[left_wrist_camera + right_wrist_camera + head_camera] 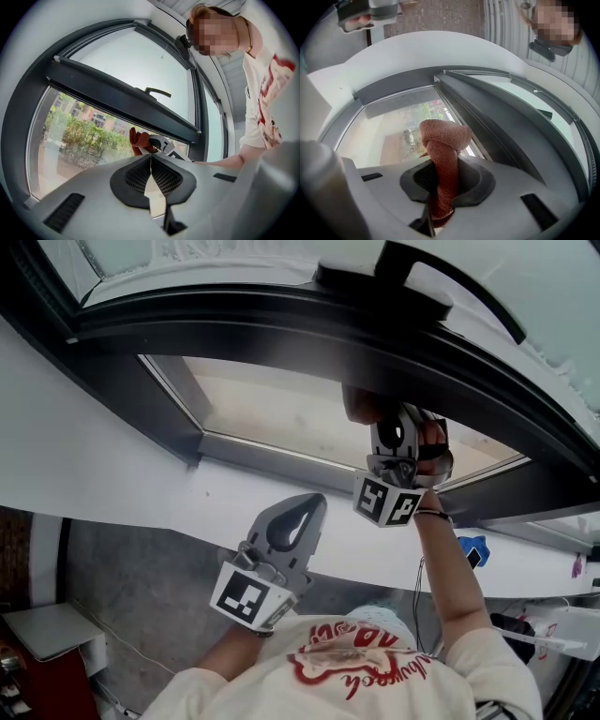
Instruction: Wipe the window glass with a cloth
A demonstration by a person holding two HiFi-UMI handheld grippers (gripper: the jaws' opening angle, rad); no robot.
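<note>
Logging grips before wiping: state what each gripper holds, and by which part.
Right gripper: the reddish cloth, pinched partway along its length, bunched end sticking out. Left gripper: shut, nothing held.

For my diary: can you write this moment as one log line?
right claw: shut on cloth, by window glass | left claw: shut, empty

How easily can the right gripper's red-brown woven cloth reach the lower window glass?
Probably easily: the right gripper, shut on the red-brown woven cloth, is close to the lower window glass, with nothing visible between.
</note>
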